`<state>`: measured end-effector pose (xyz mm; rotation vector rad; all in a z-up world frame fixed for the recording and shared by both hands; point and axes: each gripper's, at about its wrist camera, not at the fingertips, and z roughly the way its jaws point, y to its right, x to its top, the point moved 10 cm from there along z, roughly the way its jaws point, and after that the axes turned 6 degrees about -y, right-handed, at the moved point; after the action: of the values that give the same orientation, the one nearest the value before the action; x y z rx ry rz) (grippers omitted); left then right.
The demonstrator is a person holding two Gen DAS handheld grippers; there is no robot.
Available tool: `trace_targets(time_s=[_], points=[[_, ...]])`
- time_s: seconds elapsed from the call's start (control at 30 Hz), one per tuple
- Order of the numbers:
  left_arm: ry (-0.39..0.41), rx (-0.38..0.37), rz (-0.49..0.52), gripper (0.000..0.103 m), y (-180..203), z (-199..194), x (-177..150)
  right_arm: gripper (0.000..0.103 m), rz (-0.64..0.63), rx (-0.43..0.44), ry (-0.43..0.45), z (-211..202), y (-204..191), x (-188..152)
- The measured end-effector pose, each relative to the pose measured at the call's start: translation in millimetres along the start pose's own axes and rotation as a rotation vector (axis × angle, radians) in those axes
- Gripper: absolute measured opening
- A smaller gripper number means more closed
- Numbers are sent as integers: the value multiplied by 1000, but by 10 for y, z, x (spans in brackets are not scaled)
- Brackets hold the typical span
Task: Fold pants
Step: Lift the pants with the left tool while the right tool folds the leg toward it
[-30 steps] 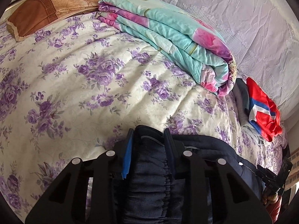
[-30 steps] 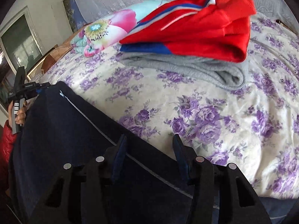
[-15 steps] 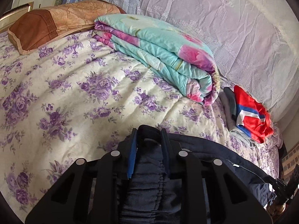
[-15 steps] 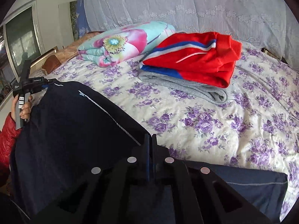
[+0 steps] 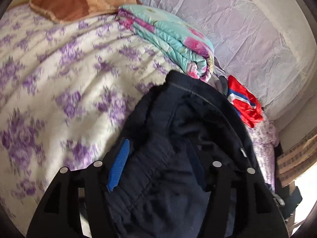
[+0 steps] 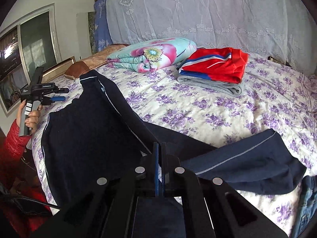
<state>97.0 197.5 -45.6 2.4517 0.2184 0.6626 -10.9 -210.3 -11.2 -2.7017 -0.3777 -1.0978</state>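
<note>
pants (image 6: 83, 130) near bed edge, maybe overhanging

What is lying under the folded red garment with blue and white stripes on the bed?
Under the folded red garment with blue and white stripes lies a folded grey garment, its edge showing in front. Both rest on the purple-flowered bedsheet. Anything between them is covered.

On your bed (image 6: 218, 107) you've got one pair of navy pants (image 6: 89, 130), one folded floral quilt (image 6: 154, 54), one red jacket (image 6: 216, 65) on one grey garment (image 6: 218, 84), one brown pillow (image 5: 79, 6), plus two grippers.
</note>
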Motion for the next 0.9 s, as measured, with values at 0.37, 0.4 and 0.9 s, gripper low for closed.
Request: trace_targets(time_s=[0.37, 0.4, 0.9], points=[[-25, -29, -49, 74, 741, 42, 289, 0, 42, 23, 6, -168, -109, -338], [-33, -14, -78, 75, 740, 75, 330, 0, 46, 22, 7, -195, -106, -383], [-103, 40, -206, 74, 720, 573, 578, 61, -160, 27, 13, -35, -157, 198]])
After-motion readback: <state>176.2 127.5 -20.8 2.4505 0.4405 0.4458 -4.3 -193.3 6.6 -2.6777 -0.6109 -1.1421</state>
